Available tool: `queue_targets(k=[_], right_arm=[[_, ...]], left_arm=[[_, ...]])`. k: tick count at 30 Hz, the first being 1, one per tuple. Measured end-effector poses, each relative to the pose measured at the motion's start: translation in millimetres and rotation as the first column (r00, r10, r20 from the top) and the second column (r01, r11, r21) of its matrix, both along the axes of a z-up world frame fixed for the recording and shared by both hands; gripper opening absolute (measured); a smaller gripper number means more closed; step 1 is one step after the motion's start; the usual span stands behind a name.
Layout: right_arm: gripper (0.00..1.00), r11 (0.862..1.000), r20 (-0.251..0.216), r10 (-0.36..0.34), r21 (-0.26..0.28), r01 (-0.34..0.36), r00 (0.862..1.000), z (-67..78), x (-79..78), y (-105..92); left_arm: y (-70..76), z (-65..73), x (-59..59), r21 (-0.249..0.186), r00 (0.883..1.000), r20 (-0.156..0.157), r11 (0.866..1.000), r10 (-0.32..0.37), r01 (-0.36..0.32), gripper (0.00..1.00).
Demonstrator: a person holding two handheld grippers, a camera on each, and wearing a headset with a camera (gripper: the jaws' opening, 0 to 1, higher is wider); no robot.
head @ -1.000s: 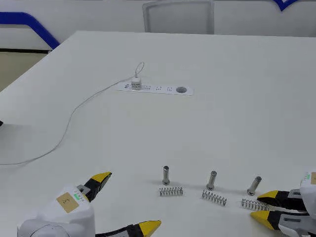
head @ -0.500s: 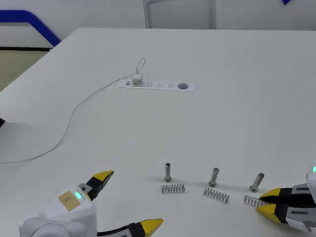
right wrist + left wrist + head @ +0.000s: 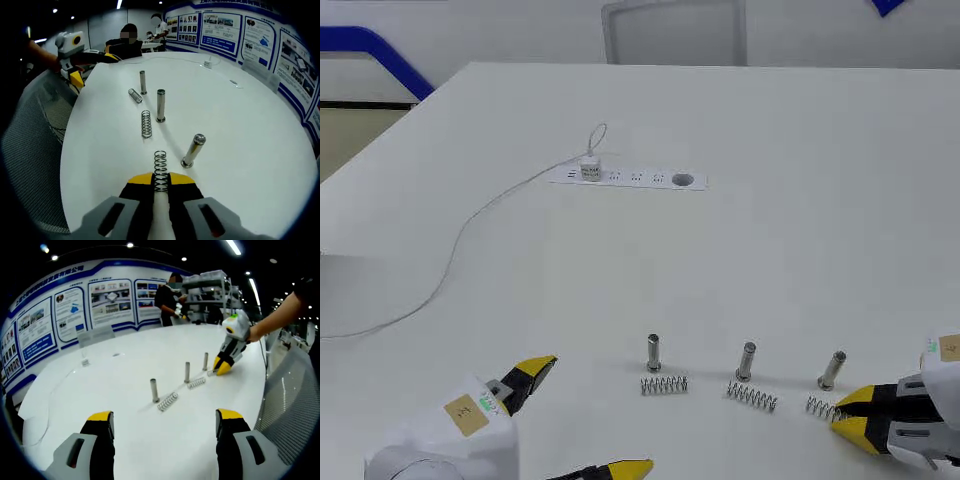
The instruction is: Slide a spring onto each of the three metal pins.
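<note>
Three metal pins stand in a row on the white table: left pin (image 3: 654, 352), middle pin (image 3: 747, 361), right pin (image 3: 833, 369), which leans a little. In front of each lies a spring: left spring (image 3: 664, 384), middle spring (image 3: 752, 397), right spring (image 3: 819, 406). My right gripper (image 3: 848, 414) is shut on the near end of the right spring (image 3: 160, 170), beside the right pin (image 3: 193, 149). At the table's near left my left gripper (image 3: 582, 418) is open and holds nothing, short of the left pin (image 3: 154, 390) and left spring (image 3: 167, 401).
A white power strip (image 3: 630, 179) with a plugged-in adapter and a long cable (image 3: 460, 240) lies farther back on the table (image 3: 800, 200). A chair back (image 3: 675, 32) stands behind the far edge. People stand in the room's background.
My right gripper's jaws have closed from a wider gap onto the end of the right spring. The left gripper stays open in about the same place.
</note>
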State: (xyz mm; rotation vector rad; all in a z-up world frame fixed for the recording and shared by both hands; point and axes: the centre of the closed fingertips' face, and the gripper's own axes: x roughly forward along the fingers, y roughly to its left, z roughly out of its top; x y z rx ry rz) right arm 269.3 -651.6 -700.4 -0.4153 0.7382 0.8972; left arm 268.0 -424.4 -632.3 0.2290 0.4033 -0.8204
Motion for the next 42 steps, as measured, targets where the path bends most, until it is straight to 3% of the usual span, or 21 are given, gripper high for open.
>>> queue_targets(k=[12,27,31,32,33,37,42], right_arm=[[0.10,0.999,0.013,-0.035,0.016,0.035,0.999,10.0,-4.5,1.4],[0.10,1.000,0.075,0.008,-0.003,-0.008,0.997,49.2,-16.0,6.2],[0.10,1.000,0.098,0.030,-0.013,-0.028,0.995,62.3,-18.2,11.7],[0.10,0.999,0.107,0.037,-0.013,-0.036,0.994,67.5,-18.7,14.2],[0.10,0.999,0.112,0.044,-0.013,-0.043,0.993,71.0,-19.0,16.2],[0.10,0.996,0.152,0.087,-0.016,-0.086,0.985,90.8,-20.0,28.5],[0.10,0.990,0.184,0.141,-0.018,-0.140,0.973,112.8,-24.1,45.3]], left_arm=[[-4.2,0.3,-4.1,0.002,1.000,0.003,1.000,-0.028,0.028,0.85],[-8.8,13.1,-3.8,-0.024,0.998,0.037,0.998,-0.055,0.056,0.84],[-14.1,22.2,-2.1,-0.057,0.996,0.042,0.995,-0.077,0.079,0.83],[-23.0,26.9,-7.1,-0.107,0.993,0.022,0.987,-0.120,0.122,0.83],[-26.8,29.5,-9.1,-0.127,0.990,0.012,0.982,-0.138,0.138,0.83],[-42.1,42.2,-10.2,-0.104,0.976,0.054,0.971,-0.210,0.214,0.79],[-63.0,57.5,-10.2,-0.110,0.958,0.082,0.953,-0.275,0.283,0.75]])
